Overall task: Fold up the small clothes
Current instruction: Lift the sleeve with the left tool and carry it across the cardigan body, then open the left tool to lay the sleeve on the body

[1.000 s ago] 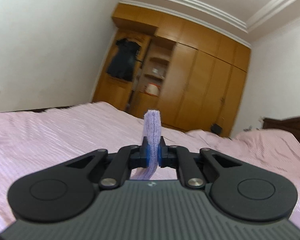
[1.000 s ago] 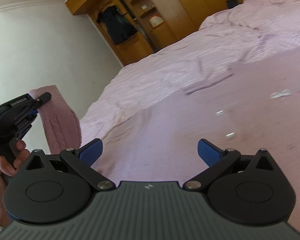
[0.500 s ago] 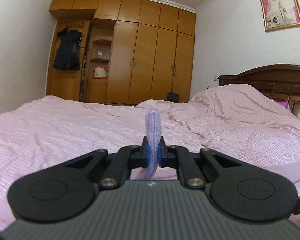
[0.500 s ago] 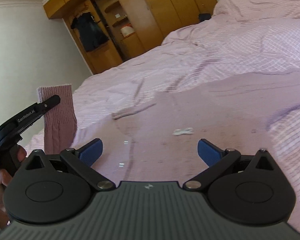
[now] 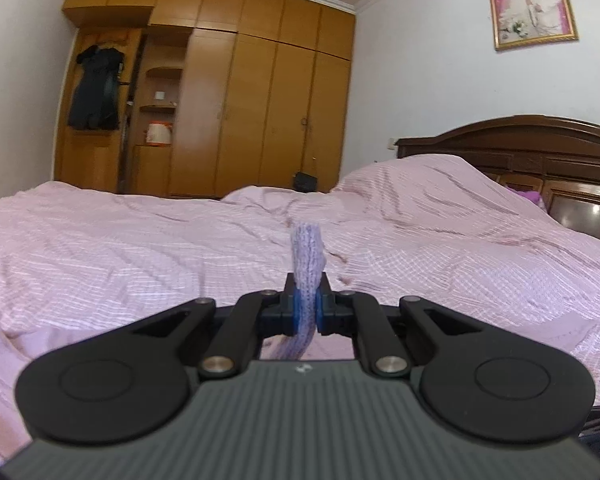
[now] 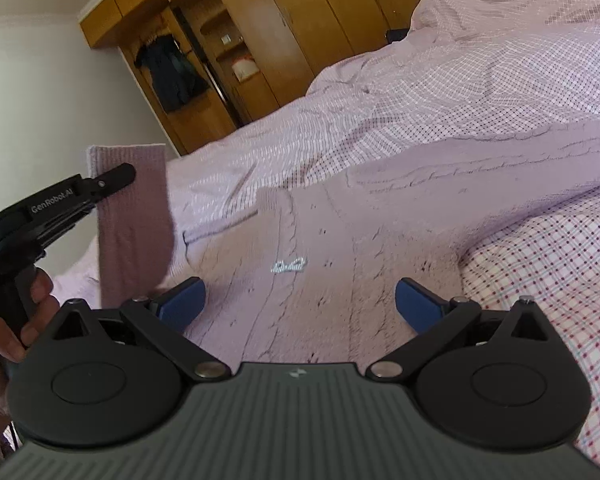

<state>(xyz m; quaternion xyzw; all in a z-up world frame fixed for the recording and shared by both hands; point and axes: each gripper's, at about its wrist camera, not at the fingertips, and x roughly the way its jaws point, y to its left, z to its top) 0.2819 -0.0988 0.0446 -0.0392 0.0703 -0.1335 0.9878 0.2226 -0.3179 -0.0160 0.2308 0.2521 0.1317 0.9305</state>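
A pink knitted sweater point(image 6: 380, 240) lies spread on the bed, with a small white mark point(image 6: 288, 266) on its body. My left gripper point(image 5: 307, 304) is shut on a ribbed end of the knit point(image 5: 307, 252), which sticks up between the blue pads. In the right wrist view that left gripper point(image 6: 116, 176) is at the left, held by a person's hand point(image 6: 4, 328), and the knit piece point(image 6: 134, 232) hangs down from it above the bed. My right gripper point(image 6: 300, 300) stands open over the sweater's body, with nothing between its fingers.
The bed has a pink checked sheet point(image 5: 140, 248) and a rumpled pile toward the dark wooden headboard point(image 5: 540, 152). A red-checked cover point(image 6: 560, 280) lies at the right. A wooden wardrobe point(image 5: 240, 112) with a dark hanging garment point(image 5: 96, 88) fills the far wall.
Both grippers have swung to the right across the bed and sunk a little. The left one still holds the knit end. The sweater's white mark now sits centred before the open right gripper.
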